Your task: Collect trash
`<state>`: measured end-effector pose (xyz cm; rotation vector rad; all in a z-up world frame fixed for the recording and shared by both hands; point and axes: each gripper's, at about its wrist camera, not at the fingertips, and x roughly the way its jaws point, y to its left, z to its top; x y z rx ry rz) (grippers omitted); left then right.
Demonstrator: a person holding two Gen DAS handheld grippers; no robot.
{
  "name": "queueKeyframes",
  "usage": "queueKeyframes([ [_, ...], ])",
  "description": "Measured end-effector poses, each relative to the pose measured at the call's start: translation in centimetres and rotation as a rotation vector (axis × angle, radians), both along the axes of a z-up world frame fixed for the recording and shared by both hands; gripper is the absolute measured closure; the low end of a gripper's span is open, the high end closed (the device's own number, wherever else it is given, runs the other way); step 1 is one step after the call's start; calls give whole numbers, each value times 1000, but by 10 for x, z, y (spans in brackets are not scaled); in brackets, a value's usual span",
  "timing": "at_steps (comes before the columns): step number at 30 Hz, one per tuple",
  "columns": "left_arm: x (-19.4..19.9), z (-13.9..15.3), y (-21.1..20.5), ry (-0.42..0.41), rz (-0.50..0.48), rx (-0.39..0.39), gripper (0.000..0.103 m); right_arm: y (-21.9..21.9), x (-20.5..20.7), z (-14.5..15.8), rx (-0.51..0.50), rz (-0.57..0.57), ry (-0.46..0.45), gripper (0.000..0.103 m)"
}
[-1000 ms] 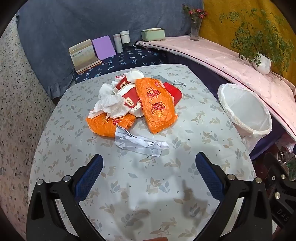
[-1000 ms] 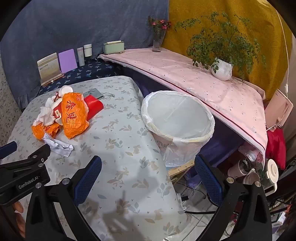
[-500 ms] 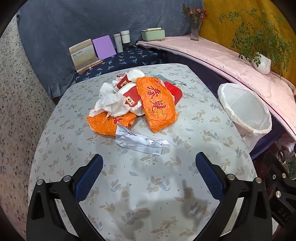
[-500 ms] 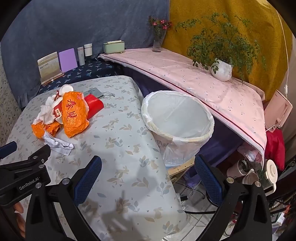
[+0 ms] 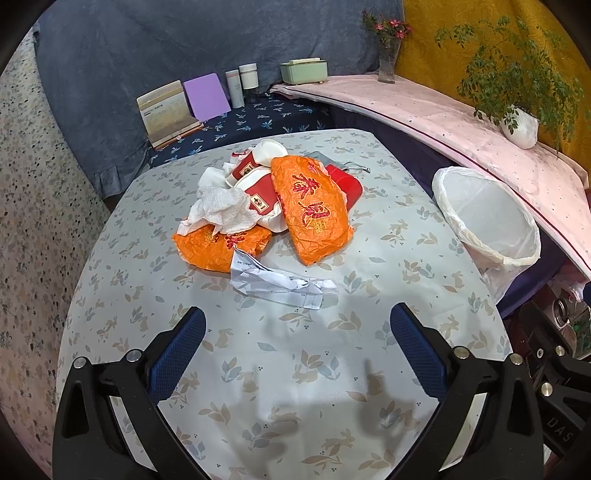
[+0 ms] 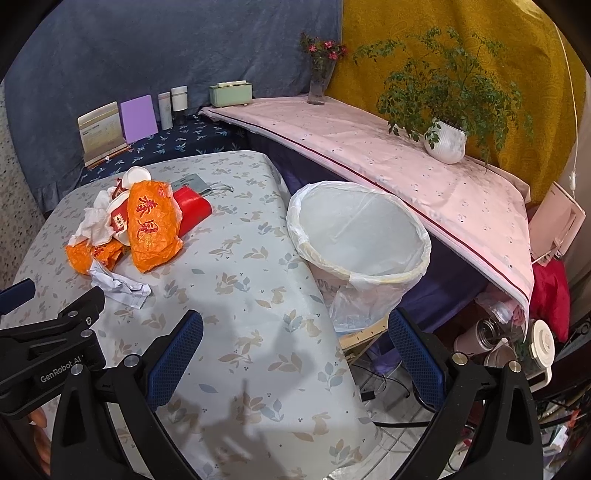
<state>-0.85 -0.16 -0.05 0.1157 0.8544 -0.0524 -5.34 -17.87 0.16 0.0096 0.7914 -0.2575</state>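
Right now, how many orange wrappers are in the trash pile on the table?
2. The larger orange wrapper lies on the pile's right side, over the red items; the smaller orange wrapper sits front-left under the crumpled tissue. More may be hidden underneath.

Blue drape (image 6: 147, 48) and mustard drape (image 6: 480, 33) behind a pink-clothed shelf (image 6: 369, 147) (potted fern (image 6: 445, 142) on top), speckled floor (image 5: 33, 184).
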Motion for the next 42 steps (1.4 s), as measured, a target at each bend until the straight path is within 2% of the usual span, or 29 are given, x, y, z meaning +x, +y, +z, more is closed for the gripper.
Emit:
queueKeyframes([
  [42,1,0,2,-5,-16,-5,7,2,-2,6,-35,-23,-30,7],
])
